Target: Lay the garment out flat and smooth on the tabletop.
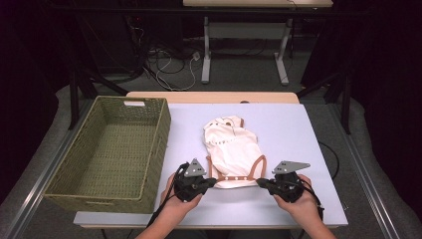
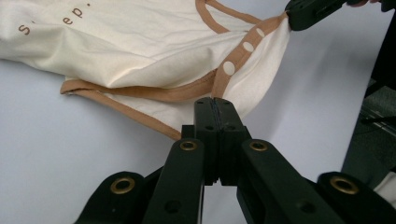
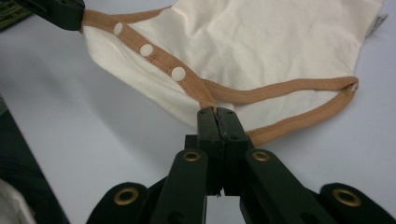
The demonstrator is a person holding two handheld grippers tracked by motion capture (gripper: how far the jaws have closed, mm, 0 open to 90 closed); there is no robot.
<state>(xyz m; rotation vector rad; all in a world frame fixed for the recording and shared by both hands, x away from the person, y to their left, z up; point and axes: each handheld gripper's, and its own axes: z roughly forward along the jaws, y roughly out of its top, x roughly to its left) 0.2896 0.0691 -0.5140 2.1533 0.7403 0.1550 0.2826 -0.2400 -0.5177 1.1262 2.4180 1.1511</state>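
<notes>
Bright even overhead light on the table, dark surroundings, soft shadows, slightly soft focus

Brown printed letters on the cream garment, upper left of the left gripper view, partly read "S…ep."; the rest is creased away.

1. Left gripper, in the left hand at 6 o'clock, points toward 3 o'clock, jaws clamped together.
2. Right gripper, in the right hand, points toward 9 o'clock, jaws clamped likewise.
3. Both forearms enter from the bottom edge.
</notes>
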